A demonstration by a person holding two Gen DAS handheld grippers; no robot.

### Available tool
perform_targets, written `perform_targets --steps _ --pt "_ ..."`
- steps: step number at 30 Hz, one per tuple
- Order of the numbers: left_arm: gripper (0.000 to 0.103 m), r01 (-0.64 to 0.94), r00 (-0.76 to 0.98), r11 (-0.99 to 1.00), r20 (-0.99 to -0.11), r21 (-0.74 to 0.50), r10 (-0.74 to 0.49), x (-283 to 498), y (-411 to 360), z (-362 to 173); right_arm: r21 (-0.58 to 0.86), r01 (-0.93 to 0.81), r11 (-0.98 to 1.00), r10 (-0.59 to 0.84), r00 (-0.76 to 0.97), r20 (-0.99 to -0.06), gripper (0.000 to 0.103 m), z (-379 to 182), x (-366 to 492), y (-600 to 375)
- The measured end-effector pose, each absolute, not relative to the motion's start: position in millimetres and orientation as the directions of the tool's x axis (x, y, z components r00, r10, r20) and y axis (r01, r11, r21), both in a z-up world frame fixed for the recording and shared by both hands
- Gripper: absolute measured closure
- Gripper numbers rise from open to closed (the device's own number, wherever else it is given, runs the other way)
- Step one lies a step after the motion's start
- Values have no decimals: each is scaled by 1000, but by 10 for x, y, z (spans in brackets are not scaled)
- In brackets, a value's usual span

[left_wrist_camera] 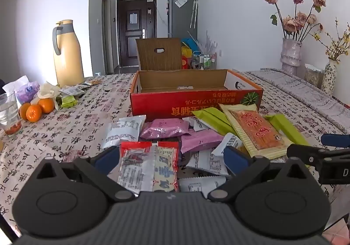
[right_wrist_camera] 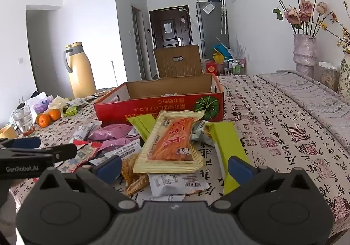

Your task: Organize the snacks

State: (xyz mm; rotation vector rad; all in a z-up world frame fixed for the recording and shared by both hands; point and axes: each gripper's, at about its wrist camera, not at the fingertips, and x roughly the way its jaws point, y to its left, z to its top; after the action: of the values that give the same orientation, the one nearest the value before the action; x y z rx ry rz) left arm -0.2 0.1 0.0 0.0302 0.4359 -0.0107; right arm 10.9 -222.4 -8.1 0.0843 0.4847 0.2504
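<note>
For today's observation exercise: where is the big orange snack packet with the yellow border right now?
The orange snack packet lies on top of the snack pile, just in front of the red box, between green packets in the right wrist view.

box [left_wrist_camera: 192, 102] interior mostly hidden by wall — glass [left_wrist_camera: 8, 111] cut off at frame edge

The left gripper [left_wrist_camera: 172, 155] sits low over the snack pile [left_wrist_camera: 196, 133], level and facing forward, its two blue-padded fingers [left_wrist_camera: 108, 157] spread wide apart with nothing clamped between them. The right gripper [right_wrist_camera: 175, 166] is posed the same way just to the right of it over the same pile, its blue fingers [right_wrist_camera: 239, 169] also spread wide and gripping nothing. The two grippers are side by side, close but not touching.
</note>
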Motion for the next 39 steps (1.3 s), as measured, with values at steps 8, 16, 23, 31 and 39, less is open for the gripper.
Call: perform_targets --steps 8,16,23,31,39 --pt "0 33 892 999 -450 13 -24 -27 -23 -25 131 -206 970 243 853 -461 0 -92 112 -2216" --pt "0 32 889 999 -457 6 -25 -19 15 -53 134 -206 969 245 851 -465 0 -98 100 -2226" --pt "0 30 890 1000 -456 2 -26 -37 30 -52 131 -205 970 243 850 -467 0 -123 104 -2206" --pt "0 31 890 1000 -455 2 -26 -38 30 -49 132 -205 970 243 850 -468 0 -121 100 -2208" --pt "0 31 890 1000 -455 1 -27 -39 30 -50 132 -204 970 243 850 -469 0 -123 98 -2208"
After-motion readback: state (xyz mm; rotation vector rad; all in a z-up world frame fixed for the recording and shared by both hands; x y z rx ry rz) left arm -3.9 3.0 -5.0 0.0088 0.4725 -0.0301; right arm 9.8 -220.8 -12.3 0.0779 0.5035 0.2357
